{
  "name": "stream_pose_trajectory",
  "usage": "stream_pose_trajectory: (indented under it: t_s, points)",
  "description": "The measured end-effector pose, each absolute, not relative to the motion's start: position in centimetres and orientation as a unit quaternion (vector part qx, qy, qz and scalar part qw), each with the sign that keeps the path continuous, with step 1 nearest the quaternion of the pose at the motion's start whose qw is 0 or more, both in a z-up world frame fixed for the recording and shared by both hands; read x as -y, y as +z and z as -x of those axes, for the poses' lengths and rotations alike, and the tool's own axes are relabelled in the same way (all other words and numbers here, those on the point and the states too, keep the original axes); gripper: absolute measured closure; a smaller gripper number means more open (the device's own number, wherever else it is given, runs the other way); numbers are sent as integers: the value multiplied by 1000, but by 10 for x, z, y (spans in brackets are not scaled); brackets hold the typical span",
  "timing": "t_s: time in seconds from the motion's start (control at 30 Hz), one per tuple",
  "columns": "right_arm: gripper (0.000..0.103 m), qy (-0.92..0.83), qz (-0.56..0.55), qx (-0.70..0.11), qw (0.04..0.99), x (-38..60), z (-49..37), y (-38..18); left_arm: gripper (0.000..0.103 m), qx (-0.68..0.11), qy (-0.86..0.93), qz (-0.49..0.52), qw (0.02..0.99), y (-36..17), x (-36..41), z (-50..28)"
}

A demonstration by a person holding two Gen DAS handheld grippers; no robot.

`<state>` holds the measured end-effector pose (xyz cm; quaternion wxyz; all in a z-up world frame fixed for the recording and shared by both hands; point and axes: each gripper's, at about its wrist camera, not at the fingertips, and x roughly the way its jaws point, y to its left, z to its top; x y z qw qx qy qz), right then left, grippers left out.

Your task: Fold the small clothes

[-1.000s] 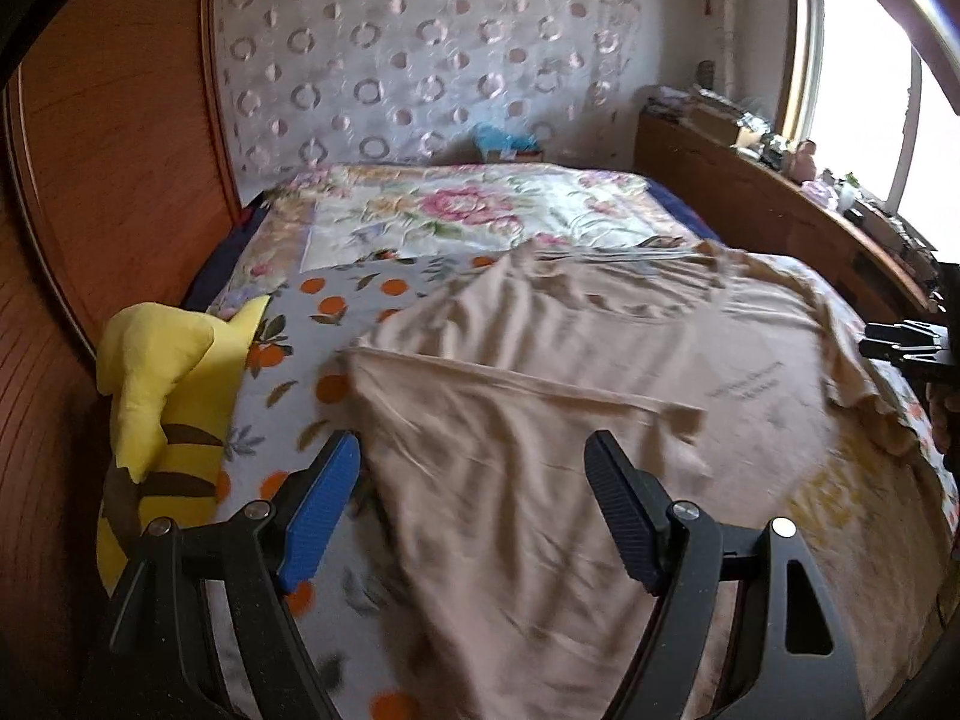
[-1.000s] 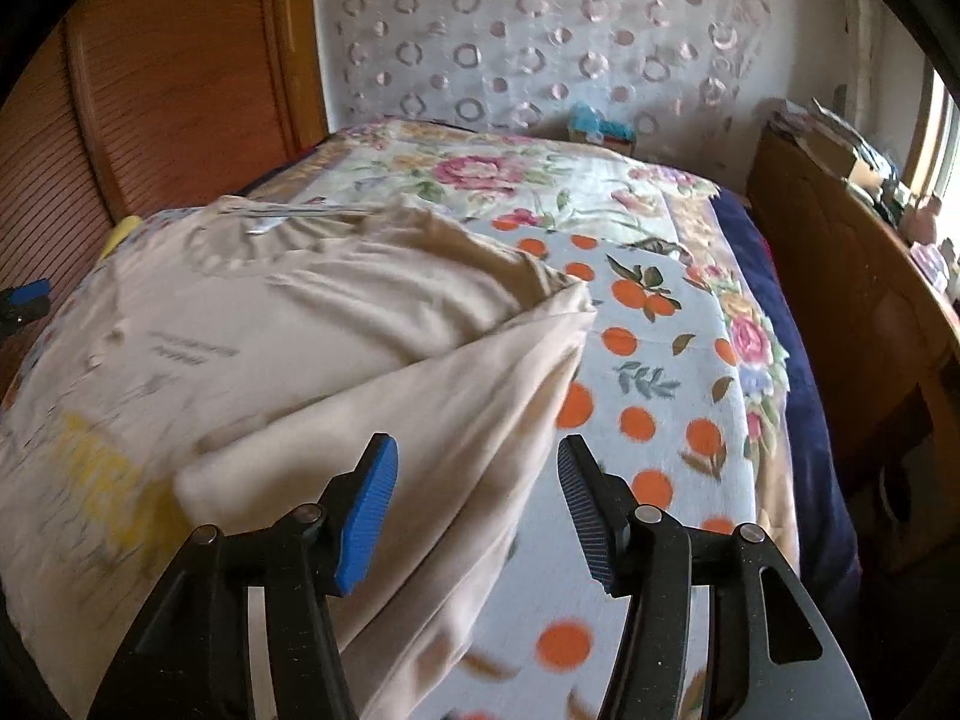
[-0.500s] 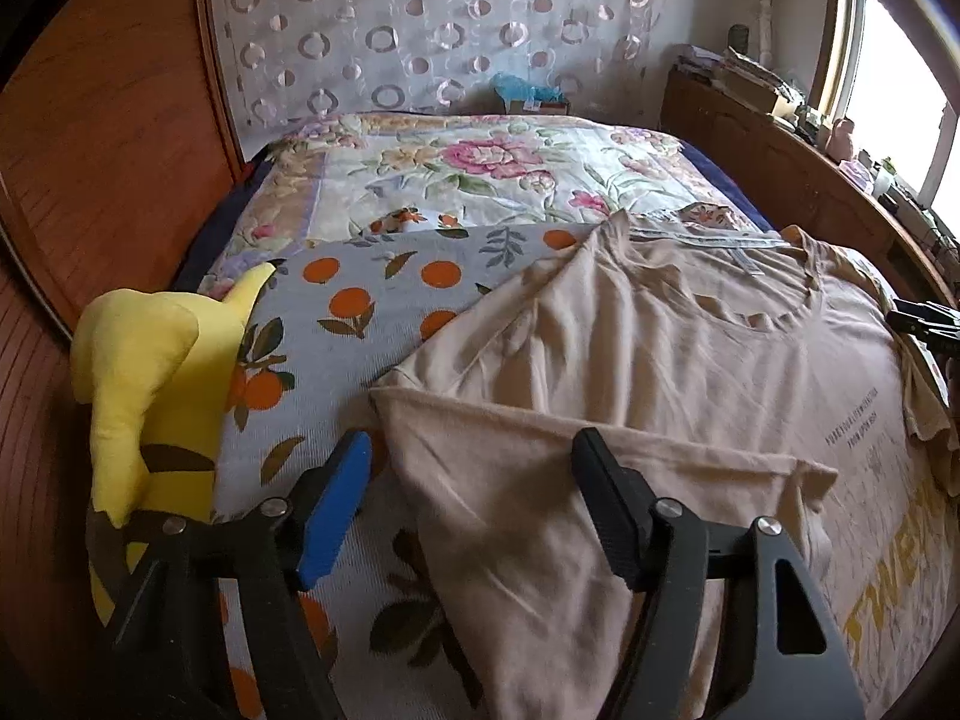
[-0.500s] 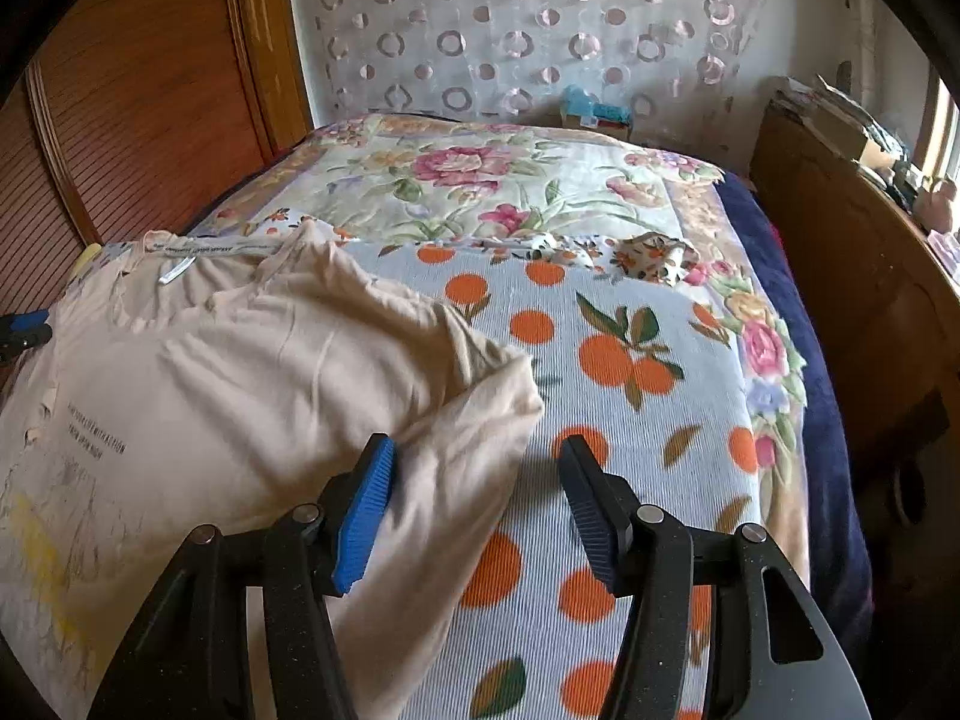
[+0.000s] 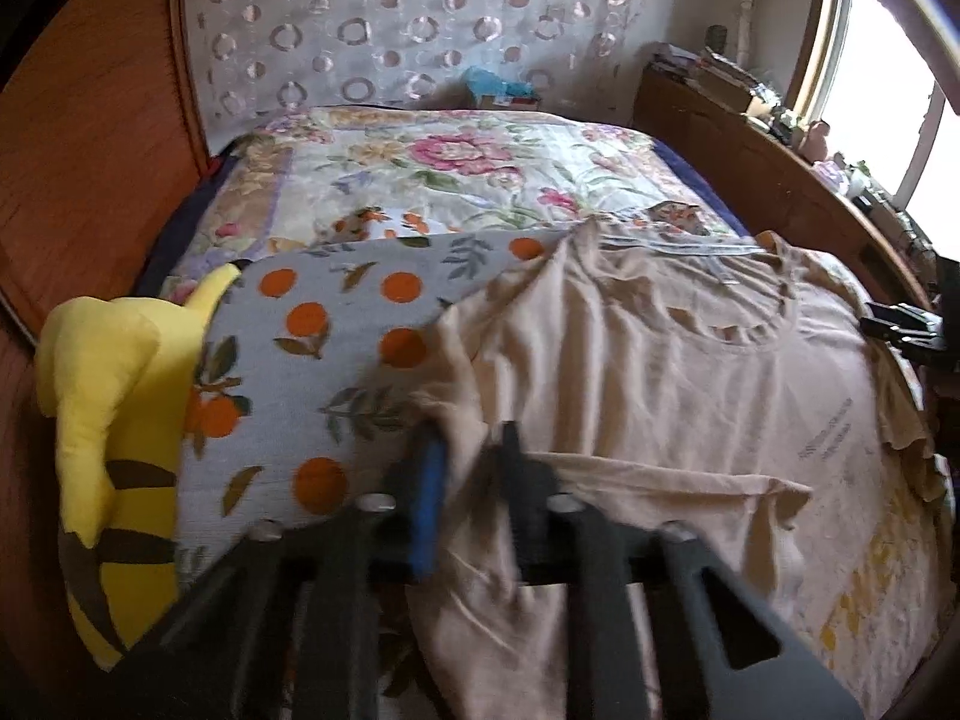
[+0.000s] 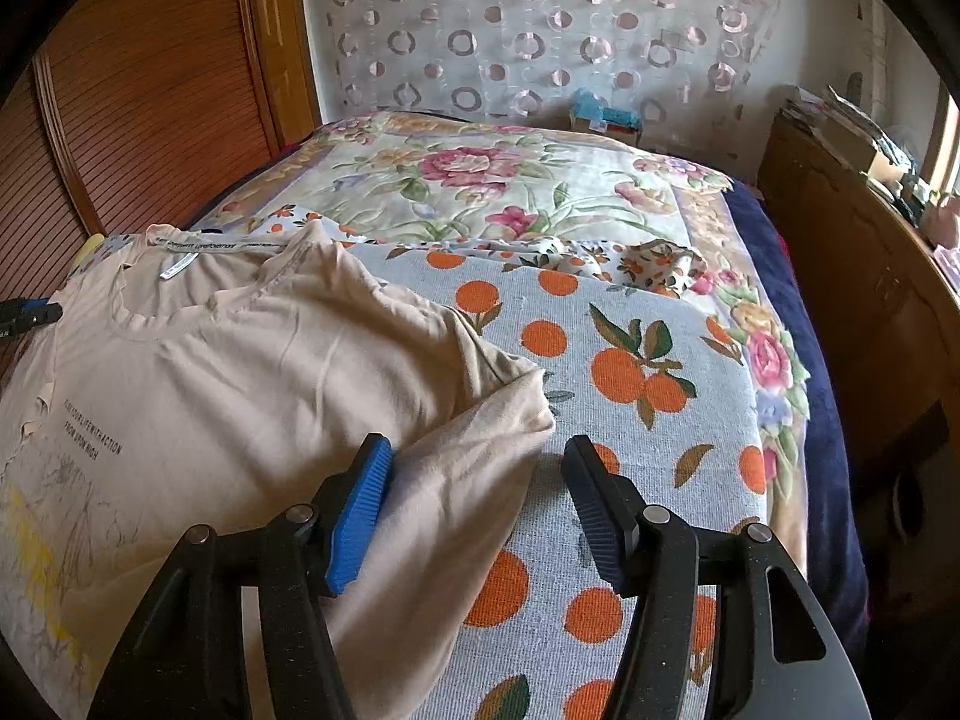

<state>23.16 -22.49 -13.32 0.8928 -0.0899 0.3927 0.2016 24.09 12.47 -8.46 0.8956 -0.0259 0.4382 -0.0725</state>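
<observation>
Left wrist view: left gripper [image 5: 465, 480] is closing, jaws nearly together, with a pinch of beige fabric between them at the sleeve edge of the t-shirt [image 5: 660, 372]; image is motion-blurred here, but cloth bunches up and creases radiate from the pads. T-shirt lies spread, front up, on the orange-print blanket [image 5: 336, 330] that covers the near part of the bed; neckline toward the floral quilt [image 5: 468, 174], small dark lettering on the chest, yellow print lower down. Yellow plush toy [image 5: 114, 420] sits at the bed's left edge, beside the blanket, apart from the shirt. Right wrist view: right gripper [image 6: 474, 510] is opening slightly, jaws well apart, hovering over the other sleeve [image 6: 474, 468]. Blue pad of one finger [image 6: 360, 510] sits right at the sleeve fabric; the other finger stands over bare blanket [image 6: 630, 360]. Pads do not press on the cloth, nothing gripped. Tip of the left gripper shows at the far left edge of this view, at the shirt's other side. Wooden sideboard [image 6: 852, 276] runs along the right of the bed.
</observation>
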Motion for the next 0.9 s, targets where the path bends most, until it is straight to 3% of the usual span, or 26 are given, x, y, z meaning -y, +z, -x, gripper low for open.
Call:
stream_pose_trajectory:
  t_s: [0.03,0.1,0.17,0.2,0.47,0.9]
  points:
    - [42,206,92,-392,892,224,-234,-133,94,-437,-74,23,896,-84,-122,-240]
    - [58,219,97,-389,890,220,-233,-133,95,-427,-77,14,901,-79,-114,-235]
    - [90,237,106,-388,884,214,-228,-131,95,-415,-91,11,905,-70,-107,-228]
    - [95,250,106,-391,879,211,-226,-131,95,-405,-96,9,909,-64,-102,-222]
    - [96,271,82,-331,900,220,-171,-88,96,-324,-133,0,937,-3,-78,-151]
    - [96,285,77,-272,916,264,-17,-60,96,-277,-132,9,952,9,-89,-29]
